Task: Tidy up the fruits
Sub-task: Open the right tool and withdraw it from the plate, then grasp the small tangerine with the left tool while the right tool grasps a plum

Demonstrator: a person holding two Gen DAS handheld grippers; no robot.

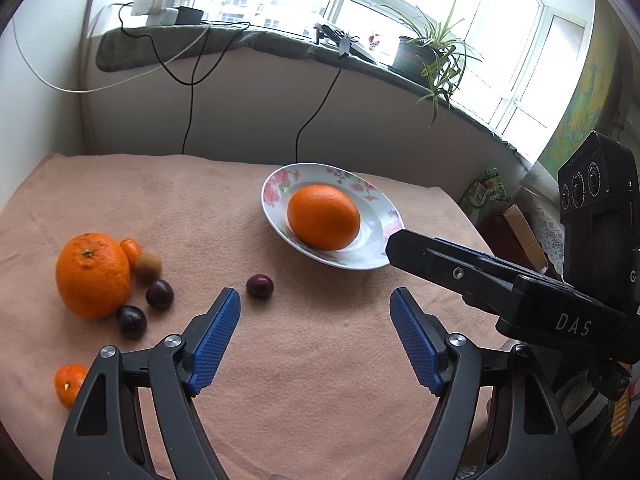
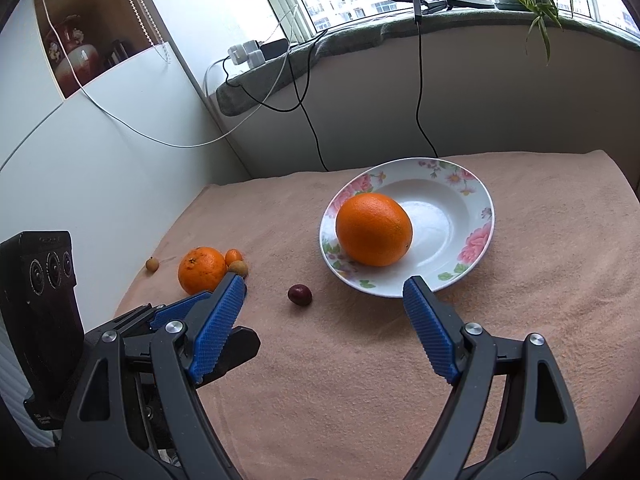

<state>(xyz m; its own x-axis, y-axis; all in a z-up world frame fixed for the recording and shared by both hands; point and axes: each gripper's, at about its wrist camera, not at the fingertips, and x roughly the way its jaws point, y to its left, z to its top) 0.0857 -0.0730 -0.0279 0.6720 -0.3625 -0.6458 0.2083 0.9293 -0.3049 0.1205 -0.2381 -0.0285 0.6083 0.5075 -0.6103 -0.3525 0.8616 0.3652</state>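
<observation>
Left gripper (image 1: pixel 316 300) – jaws spread, nothing between them. Right gripper (image 2: pixel 324 286) – jaws spread too, empty. One orange (image 1: pixel 324 217) sits in the flowered plate (image 1: pixel 276 184), centre frame on the peach cloth (image 1: pixel 192 200). Second orange (image 1: pixel 93 275) lies at left, touching small fruits; a lone dark plum (image 1: pixel 259 286) rests between it and the plate.

"DAS" on right tongs (image 1: pixel 404 248)
</observation>
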